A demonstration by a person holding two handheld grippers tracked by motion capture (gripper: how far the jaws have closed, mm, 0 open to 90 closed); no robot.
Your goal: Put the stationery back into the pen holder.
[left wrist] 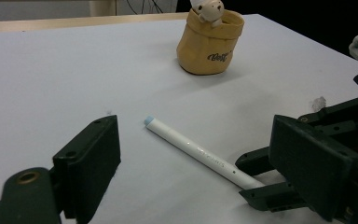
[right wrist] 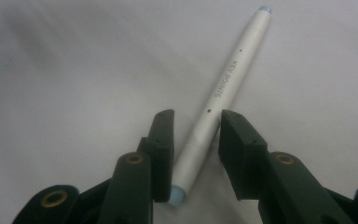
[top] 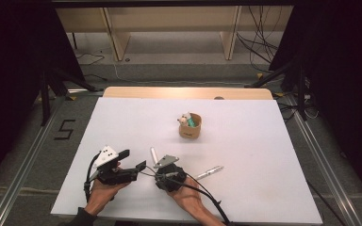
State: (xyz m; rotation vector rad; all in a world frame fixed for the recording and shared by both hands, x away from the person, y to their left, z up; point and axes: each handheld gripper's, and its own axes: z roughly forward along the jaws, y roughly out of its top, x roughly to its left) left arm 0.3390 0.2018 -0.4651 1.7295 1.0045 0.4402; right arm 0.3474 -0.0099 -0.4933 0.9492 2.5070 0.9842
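A white pen (right wrist: 223,79) with pale blue ends lies flat on the white table (top: 245,141). My right gripper (right wrist: 196,116) straddles its near end, one jaw on each side, with a small gap between each pad and the barrel, so it is open. The same pen (top: 153,154) lies just ahead of the right gripper (top: 158,165) in the high view. My left gripper (top: 133,159) sits to its left, open wide and holding nothing. In the left gripper view the pen (left wrist: 191,147) runs between the left gripper (left wrist: 200,168) jaws toward the right gripper (left wrist: 254,184).
A tan pouch-shaped cup (top: 190,126) holding a small pale figure stands mid-table, also seen as the cup (left wrist: 209,44) beyond the pen. A second, silvery pen (top: 209,172) lies right of my right hand. The table's front edge is close behind both hands.
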